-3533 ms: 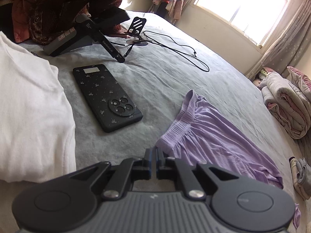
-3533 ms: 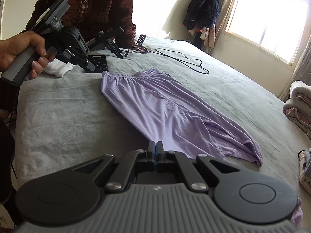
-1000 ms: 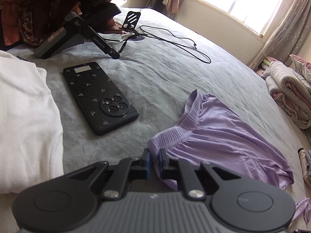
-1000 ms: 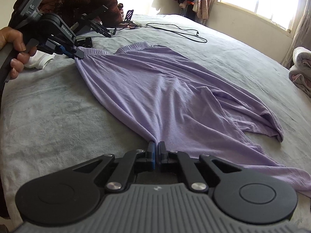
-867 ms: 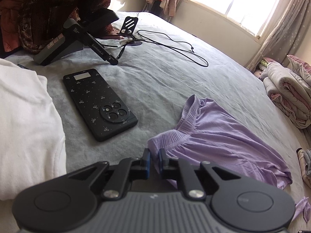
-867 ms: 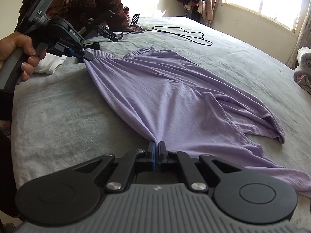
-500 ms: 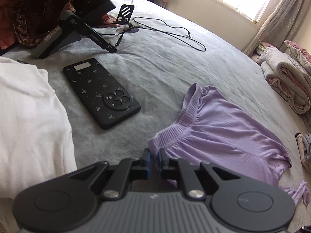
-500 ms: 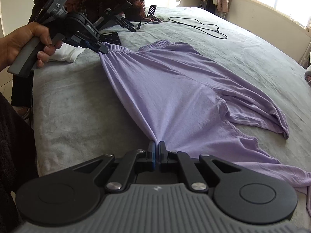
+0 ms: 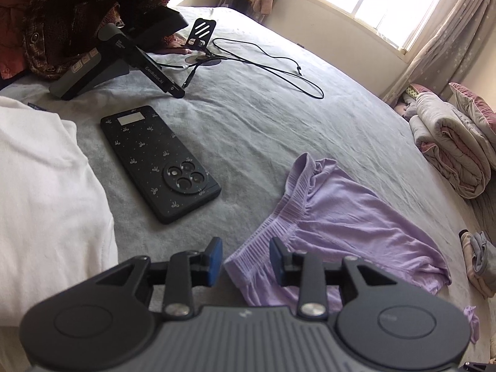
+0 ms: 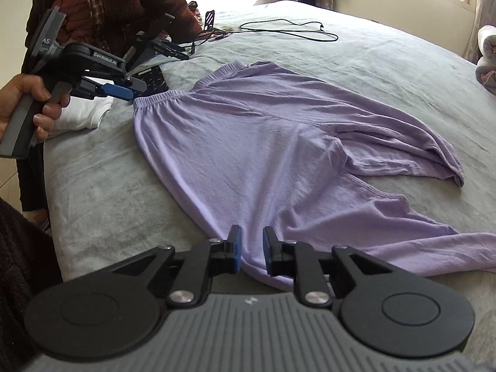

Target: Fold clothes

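Clearly the purple trousers [image 10: 279, 142] are light, limp, thin; both jaws are opening, cloth loose between; grip the waistband [image 9: 279, 220].

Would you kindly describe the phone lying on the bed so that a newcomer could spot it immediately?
Start from the grey bed and look between the white garment and the lilac trousers. The phone lies flat there, back up. Unlike the soft clothes around it, it is a rigid black slab dotted with tiny pale bows, with a round camera cluster.

Thin matt lilac cloth trousers [image 10: 279, 142]
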`<move>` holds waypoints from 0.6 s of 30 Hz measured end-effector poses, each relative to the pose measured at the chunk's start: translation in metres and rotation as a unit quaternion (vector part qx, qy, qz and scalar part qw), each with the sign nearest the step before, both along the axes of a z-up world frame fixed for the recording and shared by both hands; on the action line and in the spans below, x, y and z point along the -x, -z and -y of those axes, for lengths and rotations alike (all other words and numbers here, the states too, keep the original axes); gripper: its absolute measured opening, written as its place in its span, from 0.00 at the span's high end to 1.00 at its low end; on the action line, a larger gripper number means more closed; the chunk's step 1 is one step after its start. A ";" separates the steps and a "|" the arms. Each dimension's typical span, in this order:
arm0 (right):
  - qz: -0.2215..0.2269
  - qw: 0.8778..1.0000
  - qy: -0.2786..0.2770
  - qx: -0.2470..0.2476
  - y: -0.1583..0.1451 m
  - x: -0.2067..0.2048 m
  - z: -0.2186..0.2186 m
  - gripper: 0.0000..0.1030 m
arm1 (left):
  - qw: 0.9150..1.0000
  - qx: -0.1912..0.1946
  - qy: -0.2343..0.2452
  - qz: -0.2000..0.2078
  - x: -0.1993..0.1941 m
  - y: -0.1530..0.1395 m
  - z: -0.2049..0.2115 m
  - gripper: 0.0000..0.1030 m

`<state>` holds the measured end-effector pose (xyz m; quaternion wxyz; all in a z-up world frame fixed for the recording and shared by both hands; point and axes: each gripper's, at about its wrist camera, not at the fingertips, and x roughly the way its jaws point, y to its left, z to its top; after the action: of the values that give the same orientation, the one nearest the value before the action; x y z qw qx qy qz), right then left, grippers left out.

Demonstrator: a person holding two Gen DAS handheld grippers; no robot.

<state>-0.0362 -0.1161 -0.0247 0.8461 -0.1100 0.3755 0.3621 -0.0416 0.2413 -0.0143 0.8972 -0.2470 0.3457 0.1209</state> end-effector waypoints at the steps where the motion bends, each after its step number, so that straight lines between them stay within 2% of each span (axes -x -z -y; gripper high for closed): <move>1: 0.002 1.000 0.010 -0.005 -0.001 -0.002 0.003 0.62 | 1.000 -0.002 -0.001 0.003 -0.001 -0.001 0.001 0.61; 7: -0.012 0.995 0.095 -0.032 -0.009 -0.038 0.028 0.61 | 1.000 -0.008 0.005 0.007 -0.030 -0.009 0.007 0.51; 9: -0.023 0.991 0.128 -0.042 -0.010 -0.054 0.038 0.61 | 1.000 -0.026 0.016 0.007 -0.050 -0.009 0.010 0.46; 14: -0.047 0.976 0.203 -0.059 -0.007 -0.098 0.071 0.61 | 0.996 -0.072 0.046 0.005 -0.099 -0.008 0.020 0.45; 18: -0.047 0.966 0.248 -0.057 0.000 -0.123 0.094 0.60 | 0.996 -0.067 0.062 -0.004 -0.134 0.007 0.021 0.45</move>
<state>0.0865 -0.2101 -0.0244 0.8956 0.0525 0.4092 0.1665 0.0922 0.2205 -0.0215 0.9161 -0.1635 0.3552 0.0888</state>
